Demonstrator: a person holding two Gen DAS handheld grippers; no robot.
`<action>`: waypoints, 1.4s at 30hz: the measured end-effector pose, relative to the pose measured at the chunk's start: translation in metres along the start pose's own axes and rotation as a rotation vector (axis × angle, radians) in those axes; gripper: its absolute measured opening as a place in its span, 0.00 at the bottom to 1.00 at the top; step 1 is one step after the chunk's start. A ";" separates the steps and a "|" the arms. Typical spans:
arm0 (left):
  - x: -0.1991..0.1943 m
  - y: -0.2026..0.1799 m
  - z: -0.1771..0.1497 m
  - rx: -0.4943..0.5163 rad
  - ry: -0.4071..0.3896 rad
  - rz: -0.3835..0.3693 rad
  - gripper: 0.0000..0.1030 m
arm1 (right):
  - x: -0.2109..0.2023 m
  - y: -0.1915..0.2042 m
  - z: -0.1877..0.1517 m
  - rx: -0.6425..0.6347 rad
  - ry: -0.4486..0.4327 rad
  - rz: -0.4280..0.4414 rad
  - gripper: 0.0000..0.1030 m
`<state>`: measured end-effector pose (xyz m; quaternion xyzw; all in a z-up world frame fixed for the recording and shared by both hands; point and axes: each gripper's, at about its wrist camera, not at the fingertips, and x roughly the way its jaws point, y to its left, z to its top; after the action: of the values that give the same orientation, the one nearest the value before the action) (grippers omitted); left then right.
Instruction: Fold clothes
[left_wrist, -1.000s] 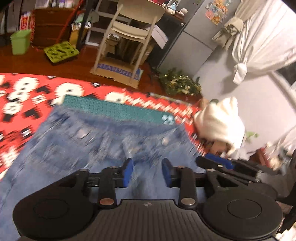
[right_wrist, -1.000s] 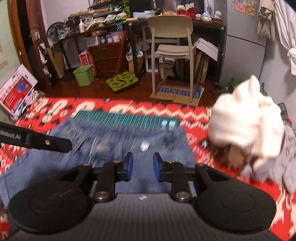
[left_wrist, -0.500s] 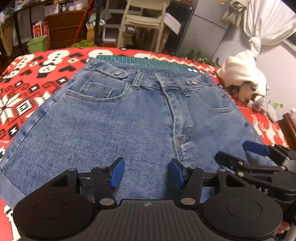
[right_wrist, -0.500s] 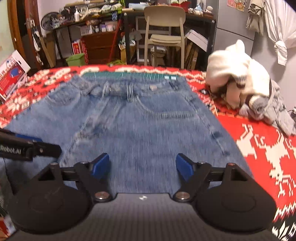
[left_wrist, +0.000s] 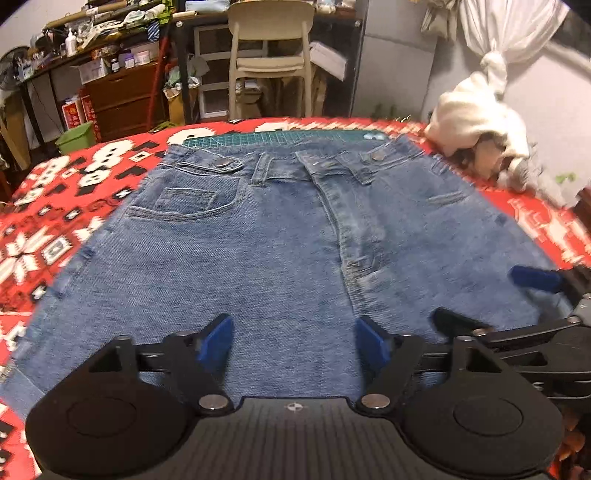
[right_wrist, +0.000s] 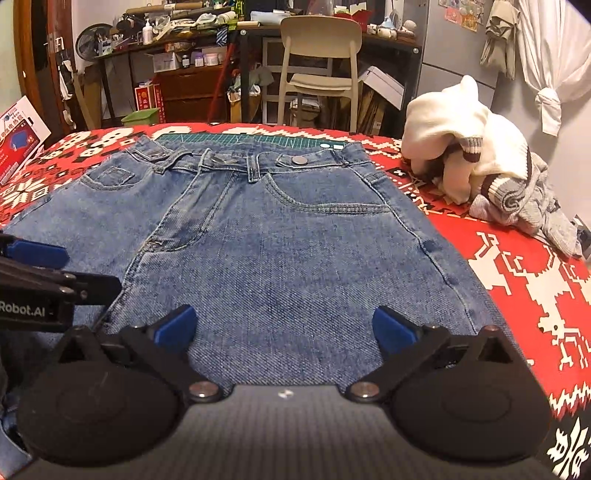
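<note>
coarse blue denim shorts (left_wrist: 280, 236) are spread flat on a red patterned woven cloth (right_wrist: 524, 280); the left tool (left_wrist: 293, 339) and right tool (right_wrist: 286, 326) are held agape, nothing gripped.

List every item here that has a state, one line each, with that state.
denim shorts: spread flat, unfolded, waistband away from the cameras
left tool: open, empty, over the shorts' near edge
right tool: open wide, empty
pile of clothes: crumpled, unfolded, right of the shorts
chair: upright, unoccupied
</note>
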<state>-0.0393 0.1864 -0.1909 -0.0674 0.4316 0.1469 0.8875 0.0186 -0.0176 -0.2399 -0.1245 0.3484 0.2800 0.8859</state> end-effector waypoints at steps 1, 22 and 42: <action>0.002 0.001 0.000 -0.009 0.011 0.027 1.00 | 0.000 0.000 0.000 0.001 -0.004 -0.001 1.00; 0.004 0.000 -0.009 -0.011 -0.046 0.037 1.00 | -0.003 -0.001 -0.007 0.007 -0.046 -0.011 1.00; -0.014 0.036 0.048 -0.111 -0.184 -0.091 0.40 | -0.016 0.010 0.098 -0.110 -0.086 0.170 0.35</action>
<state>-0.0234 0.2291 -0.1499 -0.1224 0.3358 0.1358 0.9240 0.0567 0.0252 -0.1582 -0.1307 0.3033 0.3781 0.8649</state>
